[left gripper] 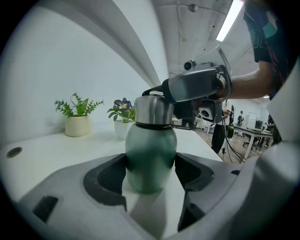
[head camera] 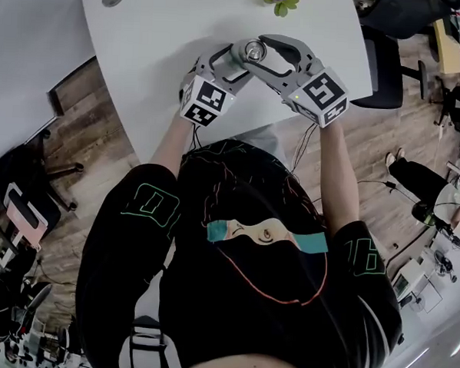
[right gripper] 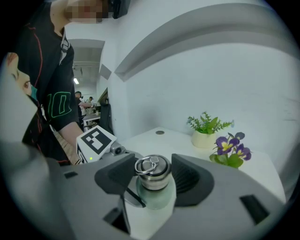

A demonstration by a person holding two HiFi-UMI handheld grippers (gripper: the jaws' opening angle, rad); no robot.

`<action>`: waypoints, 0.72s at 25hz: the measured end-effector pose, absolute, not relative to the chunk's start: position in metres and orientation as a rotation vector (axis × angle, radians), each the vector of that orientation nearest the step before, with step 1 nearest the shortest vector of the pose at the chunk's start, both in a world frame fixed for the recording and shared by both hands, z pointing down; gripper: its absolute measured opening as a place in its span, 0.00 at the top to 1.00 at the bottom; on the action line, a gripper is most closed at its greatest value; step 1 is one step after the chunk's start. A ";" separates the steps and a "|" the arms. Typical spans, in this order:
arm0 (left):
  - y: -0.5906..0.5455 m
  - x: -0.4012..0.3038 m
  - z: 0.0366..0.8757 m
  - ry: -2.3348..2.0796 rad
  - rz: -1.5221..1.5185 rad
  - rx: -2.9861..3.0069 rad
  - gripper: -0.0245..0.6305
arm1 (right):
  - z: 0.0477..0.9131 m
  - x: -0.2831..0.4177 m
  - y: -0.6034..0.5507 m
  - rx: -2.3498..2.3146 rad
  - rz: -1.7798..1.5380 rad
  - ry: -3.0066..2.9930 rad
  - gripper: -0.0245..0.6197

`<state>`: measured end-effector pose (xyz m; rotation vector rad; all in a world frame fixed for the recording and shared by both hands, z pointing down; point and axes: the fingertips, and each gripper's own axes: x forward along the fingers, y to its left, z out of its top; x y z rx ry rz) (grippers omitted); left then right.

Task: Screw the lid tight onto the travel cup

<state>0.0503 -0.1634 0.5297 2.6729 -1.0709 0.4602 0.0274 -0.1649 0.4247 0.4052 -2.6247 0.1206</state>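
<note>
Curved white table (head camera: 184, 31) over wooden plank floor (head camera: 101, 142); left gripper (left gripper: 150, 165) pinches rounded green travel cup (left gripper: 150, 150), upright above it; right gripper (right gripper: 153, 165) clamps its ringed steel lid (right gripper: 152, 176); only gripper views show the leafy potted plant (left gripper: 77, 119).

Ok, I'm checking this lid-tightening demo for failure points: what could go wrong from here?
1. The right hand-held gripper brackets the smooth steel lid; whether its pads press is unclear, so twisting may slip.
2. The left hand-held gripper clamps the rounded green travel cup; it might spin in that grip.
</note>
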 end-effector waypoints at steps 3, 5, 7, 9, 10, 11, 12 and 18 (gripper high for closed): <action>-0.163 0.050 0.529 -1.074 0.463 2.671 0.45 | 0.423 0.028 -0.166 0.552 0.141 -2.634 0.58; -0.163 0.049 0.528 -1.077 0.463 2.672 0.45 | 0.422 0.029 -0.167 0.670 0.157 -2.635 0.58; -0.163 0.049 0.528 -1.079 0.463 2.672 0.45 | 0.422 0.030 -0.167 0.791 0.170 -2.628 0.58; -0.162 0.049 0.529 -1.079 0.462 2.671 0.45 | 0.422 0.032 -0.167 0.911 0.183 -2.611 0.58; -0.162 0.049 0.529 -1.079 0.462 2.670 0.45 | 0.422 0.033 -0.167 0.969 0.189 -2.601 0.58; -0.162 0.050 0.528 -1.080 0.463 2.669 0.45 | 0.422 0.034 -0.167 1.025 0.195 -2.590 0.58; -0.162 0.050 0.528 -1.080 0.464 2.669 0.45 | 0.422 0.035 -0.168 1.077 0.204 -2.581 0.58; -0.165 0.051 0.528 -1.083 0.454 2.676 0.45 | 0.420 0.035 -0.170 1.202 0.209 -2.546 0.57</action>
